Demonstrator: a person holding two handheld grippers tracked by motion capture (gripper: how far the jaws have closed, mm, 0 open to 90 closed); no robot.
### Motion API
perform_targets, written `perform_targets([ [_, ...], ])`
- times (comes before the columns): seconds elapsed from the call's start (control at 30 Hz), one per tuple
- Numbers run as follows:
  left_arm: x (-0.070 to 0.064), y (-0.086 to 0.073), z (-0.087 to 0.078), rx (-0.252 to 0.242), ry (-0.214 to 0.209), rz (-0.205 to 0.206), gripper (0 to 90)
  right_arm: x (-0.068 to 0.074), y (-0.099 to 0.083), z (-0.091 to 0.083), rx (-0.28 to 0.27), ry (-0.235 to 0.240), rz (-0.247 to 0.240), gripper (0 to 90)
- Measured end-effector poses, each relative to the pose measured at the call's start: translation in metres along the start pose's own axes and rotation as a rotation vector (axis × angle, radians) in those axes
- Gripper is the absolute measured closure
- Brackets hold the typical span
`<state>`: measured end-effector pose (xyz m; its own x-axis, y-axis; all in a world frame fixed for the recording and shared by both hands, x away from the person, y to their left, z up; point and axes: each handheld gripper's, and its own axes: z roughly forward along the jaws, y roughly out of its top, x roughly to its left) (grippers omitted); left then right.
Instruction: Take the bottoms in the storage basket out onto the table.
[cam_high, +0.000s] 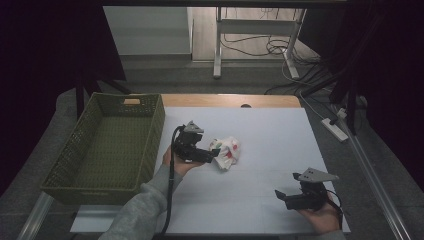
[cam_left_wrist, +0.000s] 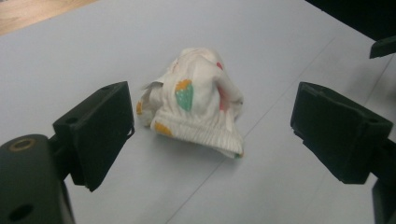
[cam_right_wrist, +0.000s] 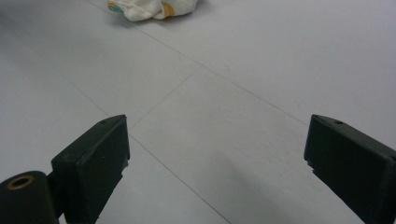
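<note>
The right claw (cam_right_wrist: 217, 163) rises from the bottom edge of the right gripper view with its two black jaws set wide apart, nothing between them. Under and beyond them spreads the pale grey counter (cam_right_wrist: 261, 60), crossed by thin straight seam lines that meet near the middle. At the top edge, well apart from the jaws, lies part of a crumpled white cloth (cam_right_wrist: 152, 7) with yellow and greenish marks, resting on the counter.

Bare table (cam_high: 260, 185) lies around the cloth (cam_high: 226, 151); basket (cam_high: 107, 145) walls its left.
</note>
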<state>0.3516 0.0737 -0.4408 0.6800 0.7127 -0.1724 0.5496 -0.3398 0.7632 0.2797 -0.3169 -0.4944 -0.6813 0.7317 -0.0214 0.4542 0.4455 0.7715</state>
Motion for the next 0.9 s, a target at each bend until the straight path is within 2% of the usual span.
perform_targets([
  [0.33, 0.000, -0.010, -0.028, -0.010, -0.017, 0.003, 12.5, 0.000, 0.000, 0.001, 0.000, 0.001, -0.001, 7.2],
  [0.53, 0.000, -0.020, -0.052, -0.027, 0.003, 0.004, 12.2, 0.000, 0.000, 0.000, 0.001, 0.000, -0.002, 7.2],
  [0.63, 0.001, -0.023, -0.058, -0.032, 0.006, 0.001, 12.2, 0.000, 0.000, 0.001, 0.003, -0.001, 0.001, 7.2],
  [0.9, 0.007, -0.044, -0.087, -0.061, 0.031, -0.020, 11.9, 0.000, 0.000, 0.001, 0.006, -0.001, -0.001, 7.2],
])
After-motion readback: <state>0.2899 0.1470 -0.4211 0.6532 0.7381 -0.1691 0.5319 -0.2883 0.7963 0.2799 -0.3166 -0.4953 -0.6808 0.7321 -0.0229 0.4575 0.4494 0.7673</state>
